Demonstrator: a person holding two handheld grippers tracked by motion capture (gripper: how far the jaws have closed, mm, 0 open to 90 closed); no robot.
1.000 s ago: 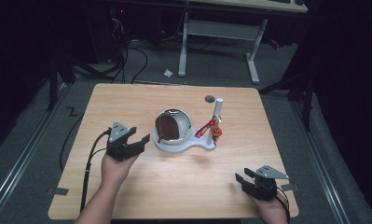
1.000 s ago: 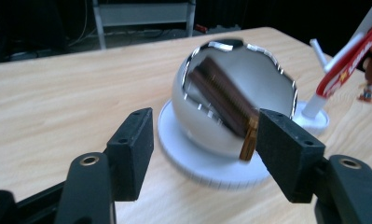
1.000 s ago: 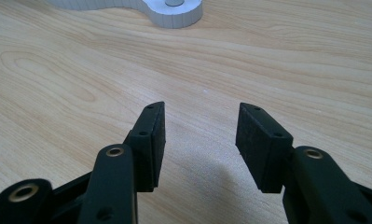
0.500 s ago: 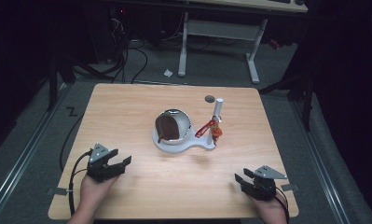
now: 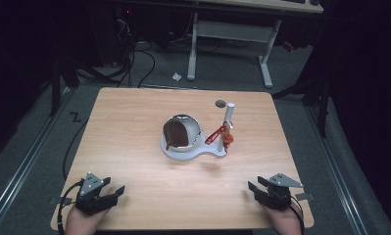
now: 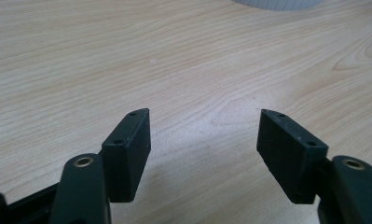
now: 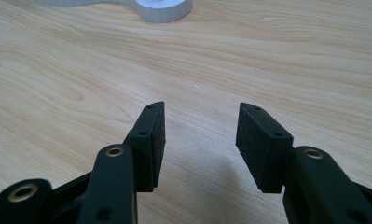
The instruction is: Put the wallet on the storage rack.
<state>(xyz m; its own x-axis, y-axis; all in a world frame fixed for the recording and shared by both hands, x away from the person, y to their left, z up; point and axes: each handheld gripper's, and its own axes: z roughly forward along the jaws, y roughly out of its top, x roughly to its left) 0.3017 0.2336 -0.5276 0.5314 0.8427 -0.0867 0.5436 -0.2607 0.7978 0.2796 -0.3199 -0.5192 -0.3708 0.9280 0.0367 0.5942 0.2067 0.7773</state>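
— How do we stand with the left tool [image 5: 115, 193]?

— In the left gripper view our left tool [image 6: 204, 140] has its jaws spread wide, with bare wood between the pads [image 6: 131, 142]. It grips nothing and touches nothing that we can see. From the high view it sits at the near left corner of the table [image 5: 134, 112], our hand behind it and its cable trailing off the near edge.

— And the right tool [image 5: 254, 190]?

— Parted too, but less so: in the right gripper view the right tool [image 7: 200, 135] shows a moderate gap, again with just wood grain in it. Nothing is held. It lies at the near right corner, well apart from the left one.

— Where is the thing we work on?

— The white stand [image 5: 193, 149] rests near the middle of the table, well ahead of both tools. On its round part sits a shiny bowl-like shell [image 5: 182, 131], tipped on its side so its dark brown inside faces the near left. To its right an upright white post [image 5: 228, 122] rises from the stand's narrow end, with a red clamp [image 5: 219, 135] on it reaching toward the shell. A small dark disc [image 5: 220, 103] lies on the table just behind the post.

— Do the gripper views catch it?

— We see the edge of the white stand [image 7: 160, 11] at the top of the right one, and a sliver of it [image 6: 277, 3] at the top of the left one.
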